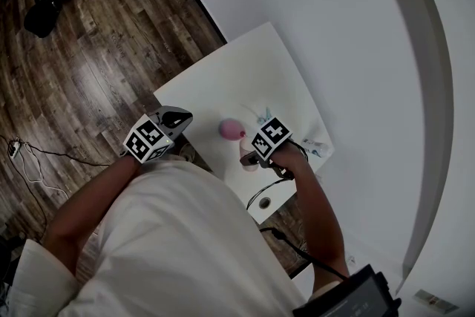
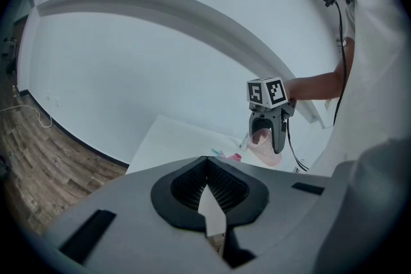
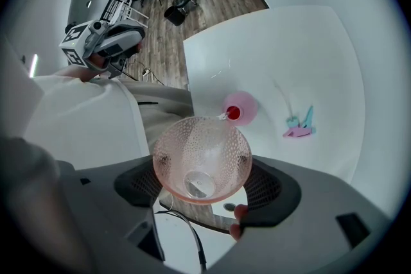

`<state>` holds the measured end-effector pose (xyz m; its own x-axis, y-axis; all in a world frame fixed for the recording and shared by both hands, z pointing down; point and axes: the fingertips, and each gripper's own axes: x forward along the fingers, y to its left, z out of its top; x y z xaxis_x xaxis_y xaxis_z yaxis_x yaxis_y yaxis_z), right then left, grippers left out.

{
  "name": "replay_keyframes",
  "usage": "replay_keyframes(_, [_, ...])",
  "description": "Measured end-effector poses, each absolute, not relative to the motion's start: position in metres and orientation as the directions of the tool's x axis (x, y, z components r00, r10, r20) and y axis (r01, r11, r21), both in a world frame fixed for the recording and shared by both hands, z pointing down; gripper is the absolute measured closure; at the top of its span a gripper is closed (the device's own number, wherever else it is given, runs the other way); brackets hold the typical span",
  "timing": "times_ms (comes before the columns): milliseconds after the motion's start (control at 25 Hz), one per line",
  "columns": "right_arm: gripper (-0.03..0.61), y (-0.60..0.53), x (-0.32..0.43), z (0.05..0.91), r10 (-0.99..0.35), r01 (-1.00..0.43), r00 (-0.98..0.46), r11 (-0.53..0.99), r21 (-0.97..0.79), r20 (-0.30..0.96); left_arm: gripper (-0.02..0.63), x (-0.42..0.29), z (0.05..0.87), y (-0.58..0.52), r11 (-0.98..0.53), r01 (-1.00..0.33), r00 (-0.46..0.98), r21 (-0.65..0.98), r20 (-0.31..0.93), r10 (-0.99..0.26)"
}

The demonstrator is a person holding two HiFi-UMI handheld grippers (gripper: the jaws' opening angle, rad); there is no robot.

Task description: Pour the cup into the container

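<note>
Setting: white wall point(image 1: 312, 11), dark plank floor point(image 1: 96, 33), white counter point(image 1: 223, 78) standing against the wall.

1. Dark object point(image 1: 48, 0) on the floor, far to the left of both tools; too dim to identify.
2. Thin floor cable point(image 1: 30, 159), lying left of the left tool.
3. Left tool point(image 1: 180, 116): held off the counter's left edge, above the floor. Its jaws are closed together with nothing between them.
4. Container point(image 3: 243, 107): round and pink, standing upright on the counter, just ahead of the right tool's tips and below the cup's lip. A red filling point(image 3: 234, 113) shows in its mouth.
5. Right tool point(image 3: 204, 184): held over the counter's near edge and pointing steeply down. Its pads are clamped on either side of the cup.
6. Cup point(image 3: 202, 151): clear pink with a dimpled wall, gripped between the right tool's jaws and tipped forward so that its lip is at the container's mouth. The inside shows only the wall and a round clear base. A small pale fleck sits at the lip.
7. Teal and pink item point(image 3: 300, 126): lying on the counter to the right of the container, apart from it. It is too small to identify.
</note>
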<state>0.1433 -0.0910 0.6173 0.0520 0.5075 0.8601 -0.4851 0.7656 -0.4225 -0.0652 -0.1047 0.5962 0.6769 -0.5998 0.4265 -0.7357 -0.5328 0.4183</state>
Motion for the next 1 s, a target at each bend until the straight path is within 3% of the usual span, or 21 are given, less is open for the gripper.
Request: replay_keyframes(1000, [0.205, -0.0897, 0.1427, 0.6162, 0.527, -0.486, 0.07, 0.76, -0.432, 0.847, 0.603, -0.064, 0.6028, -0.1045, -0.541, -0.728, 0.685, 0.421, 0.426, -0.591])
